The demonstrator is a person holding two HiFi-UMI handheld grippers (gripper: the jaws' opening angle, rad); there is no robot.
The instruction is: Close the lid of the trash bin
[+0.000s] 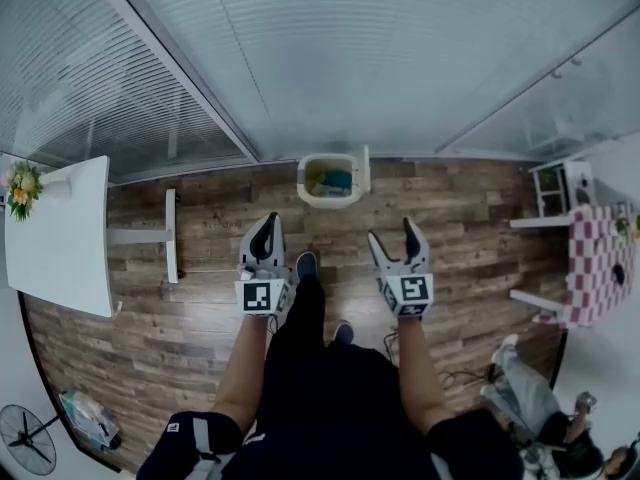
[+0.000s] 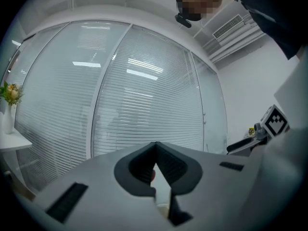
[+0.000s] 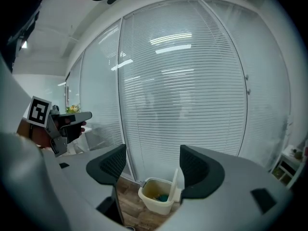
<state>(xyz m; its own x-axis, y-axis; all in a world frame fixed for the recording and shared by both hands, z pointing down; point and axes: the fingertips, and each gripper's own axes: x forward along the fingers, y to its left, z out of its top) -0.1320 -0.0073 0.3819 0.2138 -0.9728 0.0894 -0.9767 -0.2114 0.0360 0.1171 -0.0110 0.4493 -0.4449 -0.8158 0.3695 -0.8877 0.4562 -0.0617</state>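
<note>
Glass walls hung with white blinds (image 1: 400,58) fill the far side of the room, and a wood-plank floor (image 1: 460,218) runs from them back to my feet. To my left stands a white surface (image 1: 60,238) with a bunch of flowers (image 1: 20,188) at its far corner. To my right is a smaller table under a pink checked cloth (image 1: 600,258).

The trash bin (image 1: 327,180) sits on the floor right against the foot of the glass, straight ahead of me and well apart from both my tools. It is pale and boxy. Its lid (image 1: 366,173) stands upright along the bin's right edge, so the mouth is open, and something blue and yellowish lies inside.

I hold my left tongs (image 1: 268,223) out in front of my left leg, clenched: in the left gripper view the two dark pads meet at their tips, and I can make out nothing held between them. My right tongs (image 1: 392,231) are level with them on the other side, released and empty. In the right gripper view the pads stand wide apart, and the distant bin shows low in the gap, nearer the right pad.
</note>
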